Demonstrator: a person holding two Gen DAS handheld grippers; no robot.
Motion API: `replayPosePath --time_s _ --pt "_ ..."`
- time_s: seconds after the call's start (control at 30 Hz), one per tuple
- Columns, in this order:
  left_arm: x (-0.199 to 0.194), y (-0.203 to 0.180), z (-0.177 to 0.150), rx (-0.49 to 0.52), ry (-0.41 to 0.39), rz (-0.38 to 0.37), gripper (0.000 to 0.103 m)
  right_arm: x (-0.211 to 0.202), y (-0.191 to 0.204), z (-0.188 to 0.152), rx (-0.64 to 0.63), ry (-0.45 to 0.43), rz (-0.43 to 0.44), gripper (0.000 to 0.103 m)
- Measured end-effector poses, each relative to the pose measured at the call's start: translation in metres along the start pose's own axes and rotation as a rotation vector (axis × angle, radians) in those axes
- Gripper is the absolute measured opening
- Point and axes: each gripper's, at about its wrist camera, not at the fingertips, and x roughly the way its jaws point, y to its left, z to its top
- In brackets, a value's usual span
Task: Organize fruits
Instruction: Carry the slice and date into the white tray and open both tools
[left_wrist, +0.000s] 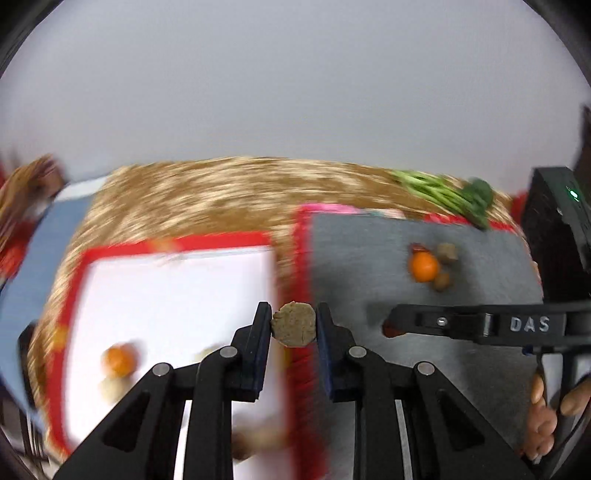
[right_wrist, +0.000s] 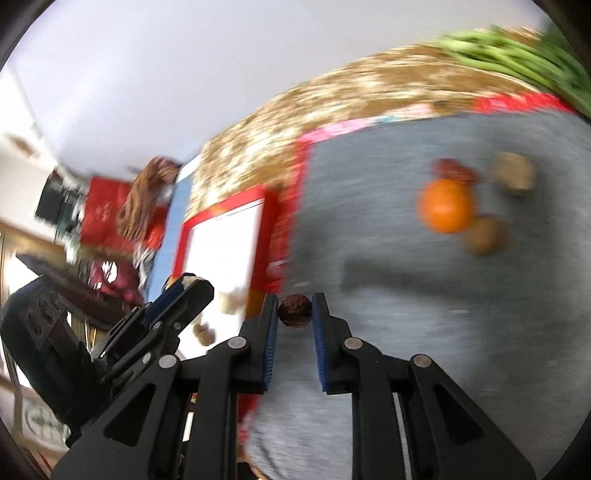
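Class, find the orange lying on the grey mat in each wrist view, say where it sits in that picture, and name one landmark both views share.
Left wrist view: the orange sits right of centre, on the grey mat, among small brown fruits.
Right wrist view: the orange sits upper right, on the grey mat.
Shared landmark: the green vegetable bunch beyond the mat.

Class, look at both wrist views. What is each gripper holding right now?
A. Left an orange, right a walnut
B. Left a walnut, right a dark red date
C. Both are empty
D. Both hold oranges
B: the left gripper is clamped on a tan walnut, and the right gripper pinches a dark red date.
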Motion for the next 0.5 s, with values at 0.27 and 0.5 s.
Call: replayPosePath --time_s 0.27,0.5 --pt "0.000 0.078 -0.034 -0.137 0.077 0.257 0.023 0.048 0.090 -0.029 -0.316 -0.027 -0.085 0.020" --pt "0.013 0.087 -0.038 -0.122 0.090 0.359 0.023 0.091 0.118 -0.043 -0.467 -0.026 -0.188 0.020"
